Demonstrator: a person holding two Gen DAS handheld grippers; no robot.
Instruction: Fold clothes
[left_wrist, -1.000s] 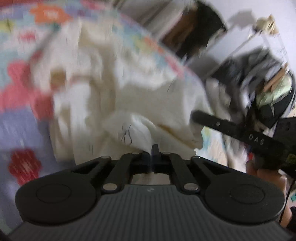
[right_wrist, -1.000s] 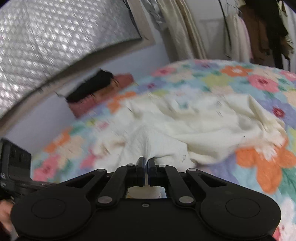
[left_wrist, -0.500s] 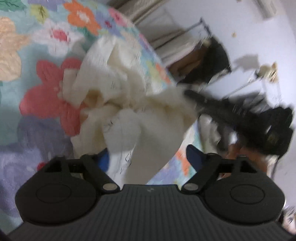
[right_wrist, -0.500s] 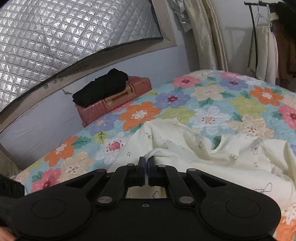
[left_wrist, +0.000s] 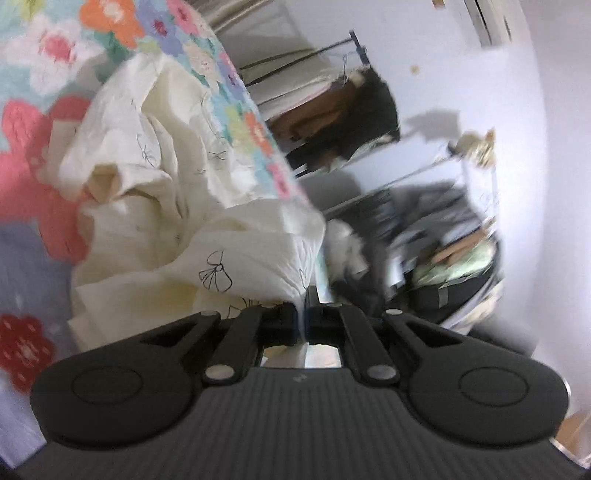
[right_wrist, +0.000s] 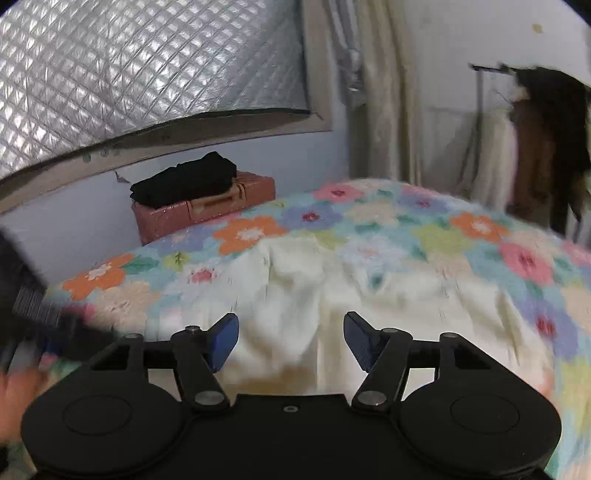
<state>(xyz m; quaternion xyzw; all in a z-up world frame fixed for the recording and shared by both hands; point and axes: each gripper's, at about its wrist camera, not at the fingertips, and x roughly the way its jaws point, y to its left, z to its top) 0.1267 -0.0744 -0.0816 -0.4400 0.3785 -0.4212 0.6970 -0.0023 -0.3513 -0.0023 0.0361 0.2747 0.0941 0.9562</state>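
A cream garment (left_wrist: 177, 206) printed with small black bows lies crumpled on the flowered bedspread (left_wrist: 33, 122). My left gripper (left_wrist: 305, 295) is shut on a fold of that cloth at the bed's edge. In the right wrist view the same cream garment (right_wrist: 332, 295) is spread on the quilt, blurred. My right gripper (right_wrist: 290, 338) stands open just above it, blue pads (right_wrist: 223, 341) apart, with nothing between them. Part of the other gripper shows dark and blurred at that view's left edge.
A pink suitcase (right_wrist: 207, 210) with a folded black garment (right_wrist: 184, 179) on top stands against the wall beyond the bed. Clothes racks (right_wrist: 535, 147) with hanging clothes stand at the right. A heap of dark clothes (left_wrist: 443, 236) lies beside the bed. A hand (right_wrist: 16, 391) shows at the lower left.
My left gripper was open half a second ago and has now shut on a fold of the cream garment. My right gripper has let go of the cloth and opened.
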